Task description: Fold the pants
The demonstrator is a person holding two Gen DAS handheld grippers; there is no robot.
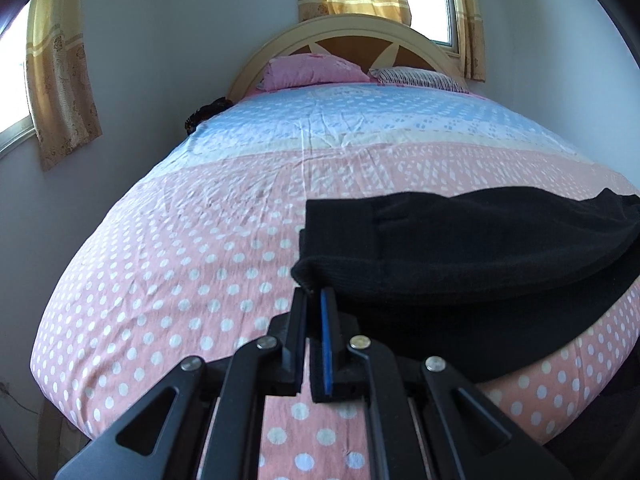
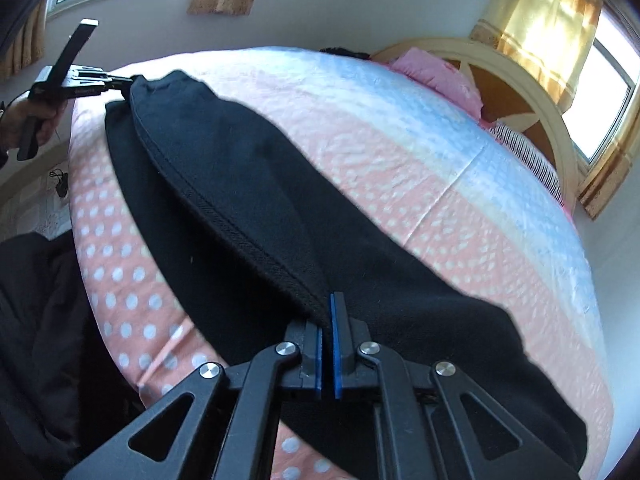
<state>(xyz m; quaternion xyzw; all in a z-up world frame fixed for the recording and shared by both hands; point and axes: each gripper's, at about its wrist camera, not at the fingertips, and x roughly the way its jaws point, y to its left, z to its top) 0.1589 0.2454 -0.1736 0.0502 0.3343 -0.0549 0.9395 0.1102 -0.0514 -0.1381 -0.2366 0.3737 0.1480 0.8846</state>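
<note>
Black pants (image 2: pixel 280 208) lie lengthwise along the near edge of the bed, one layer folded over the other. My right gripper (image 2: pixel 327 312) is shut on the edge seam of the upper layer at one end. My left gripper (image 1: pixel 313 295) is shut on the corner of the pants (image 1: pixel 460 248) at the other end; it also shows in the right wrist view (image 2: pixel 126 82), held in a hand and pinching the far tip of the fabric. The upper layer is lifted slightly off the lower one.
The bed (image 1: pixel 200 240) has a pink polka-dot and blue sheet. Pink pillows (image 1: pixel 312 72) and a striped one (image 1: pixel 420 78) lie by the wooden headboard (image 1: pixel 352 36). Walls and curtained windows surround the bed. Dark clothing (image 2: pixel 36 320) is at the bedside.
</note>
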